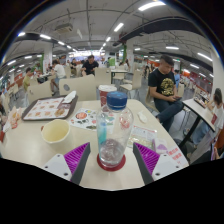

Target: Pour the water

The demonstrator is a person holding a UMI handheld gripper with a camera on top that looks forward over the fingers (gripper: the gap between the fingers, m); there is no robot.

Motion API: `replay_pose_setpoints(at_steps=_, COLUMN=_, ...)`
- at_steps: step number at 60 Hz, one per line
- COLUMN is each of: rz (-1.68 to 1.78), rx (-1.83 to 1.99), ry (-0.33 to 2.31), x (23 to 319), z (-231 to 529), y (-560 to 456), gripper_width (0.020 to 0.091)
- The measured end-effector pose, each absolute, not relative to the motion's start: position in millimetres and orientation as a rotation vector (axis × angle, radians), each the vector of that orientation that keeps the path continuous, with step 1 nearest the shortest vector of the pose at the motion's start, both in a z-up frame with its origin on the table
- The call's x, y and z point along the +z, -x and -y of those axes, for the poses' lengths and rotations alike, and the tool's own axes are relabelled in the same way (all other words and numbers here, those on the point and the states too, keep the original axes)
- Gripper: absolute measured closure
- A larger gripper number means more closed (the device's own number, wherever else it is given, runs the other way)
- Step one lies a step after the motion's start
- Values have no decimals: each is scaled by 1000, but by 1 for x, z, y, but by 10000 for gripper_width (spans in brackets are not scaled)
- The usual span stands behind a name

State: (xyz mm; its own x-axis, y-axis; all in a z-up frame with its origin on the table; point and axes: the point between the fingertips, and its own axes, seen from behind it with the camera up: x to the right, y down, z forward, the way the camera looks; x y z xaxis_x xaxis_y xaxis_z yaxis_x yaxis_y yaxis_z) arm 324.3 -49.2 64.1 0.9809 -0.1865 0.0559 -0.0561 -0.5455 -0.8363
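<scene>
Hand-held gripper (112, 158) open, fingers spread either side of a clear jug (113, 130) with a blue lid, standing on the worktop (150, 172). Yellow bowl (55, 131) to its left. Jug not yet grasped; pouring apparently still ahead.

One clear bottle (113, 128) with one blue cap (117, 100) is counted just ahead of the tool (112, 160), standing on one red coaster (111, 162). Two purple pads (76, 156) are seen, one on each finger. One yellow bowl (55, 130), one tray (50, 108) and one white cup (106, 93) are counted on the one round worktop (150, 125). Several people are seen beyond; one seated person (165, 88) in dark clothing is plainly made out.
</scene>
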Motion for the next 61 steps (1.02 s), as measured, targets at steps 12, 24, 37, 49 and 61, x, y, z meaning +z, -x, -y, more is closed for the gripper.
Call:
replay_pose_setpoints(at_steps=12, rz=-228, rx=-194, ry=2288, x=94, z=122, y=-274, gripper_width=253)
replay_pose_setpoints(at_steps=24, rz=-209, rx=-177, ry=2333, x=139, z=172, y=-196, gripper_width=253)
replay_pose_setpoints(at_steps=37, rz=-89, rx=-133, ry=2309, x=178, z=182, y=-123, gripper_width=250)
replay_pose_setpoints(at_steps=49, rz=-22, rx=-108, ry=2290, x=195, z=186, y=-87, gripper_width=253)
replay_pose_setpoints(at_steps=61, rz=-30, rx=-80, ry=2302, x=190, z=191, y=-73, gripper_width=250)
